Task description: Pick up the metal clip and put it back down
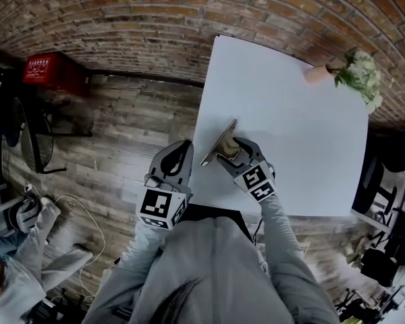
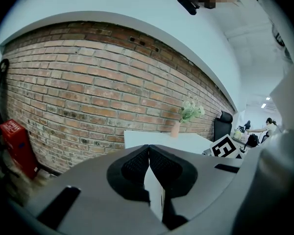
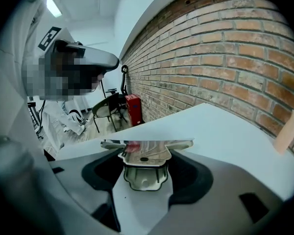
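Near table (image 1: 290,100) left edge, right claw (image 1: 231,148) clamps metal clip (image 1: 218,144).

White table (image 1: 304,113), rectangular, plain matte top, standing on a wood-plank floor (image 1: 121,127) beside a brick wall (image 1: 155,19). On it, at the far right corner: one pale pink vase (image 1: 317,73), upright, holding white-and-green flowers (image 1: 359,75).

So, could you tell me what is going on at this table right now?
A person is working with two hand-held grippers. The right hand-held gripper is shut on the metal clip, holding it at the near left part of the white table. The left hand-held gripper is shut and empty, just beside the table's edge. A vase of flowers stands at the far corner.
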Available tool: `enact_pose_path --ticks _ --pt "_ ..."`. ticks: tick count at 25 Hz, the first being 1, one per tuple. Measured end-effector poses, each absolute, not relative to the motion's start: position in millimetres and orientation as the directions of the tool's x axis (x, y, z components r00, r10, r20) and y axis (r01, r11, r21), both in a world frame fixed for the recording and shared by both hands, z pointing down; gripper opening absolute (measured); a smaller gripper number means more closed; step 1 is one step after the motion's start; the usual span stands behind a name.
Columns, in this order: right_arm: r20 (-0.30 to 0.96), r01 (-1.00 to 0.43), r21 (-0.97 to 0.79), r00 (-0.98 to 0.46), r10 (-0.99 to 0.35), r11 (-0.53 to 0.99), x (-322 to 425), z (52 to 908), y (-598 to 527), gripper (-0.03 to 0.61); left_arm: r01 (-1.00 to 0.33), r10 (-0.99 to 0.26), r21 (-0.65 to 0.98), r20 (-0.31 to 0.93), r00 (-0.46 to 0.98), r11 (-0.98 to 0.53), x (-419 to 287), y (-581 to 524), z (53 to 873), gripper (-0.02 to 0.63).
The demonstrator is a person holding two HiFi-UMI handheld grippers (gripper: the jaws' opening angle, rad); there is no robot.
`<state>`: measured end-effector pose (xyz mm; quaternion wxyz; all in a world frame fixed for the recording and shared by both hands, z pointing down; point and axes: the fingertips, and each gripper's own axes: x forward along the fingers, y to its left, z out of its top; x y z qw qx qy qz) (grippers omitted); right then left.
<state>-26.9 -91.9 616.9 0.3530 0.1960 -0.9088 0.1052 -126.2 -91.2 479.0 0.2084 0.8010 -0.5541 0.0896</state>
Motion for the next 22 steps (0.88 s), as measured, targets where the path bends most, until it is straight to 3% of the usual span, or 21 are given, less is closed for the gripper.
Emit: enact_pose_path --ticks 22 --pt "0.726 -0.399 -0.045 -0.643 -0.244 0.916 -26.6 631.2 -86.6 0.298 -0.934 -0.858 0.225 0.378 0.348 -0.279 -125.8 -85.4 479.9 0.026"
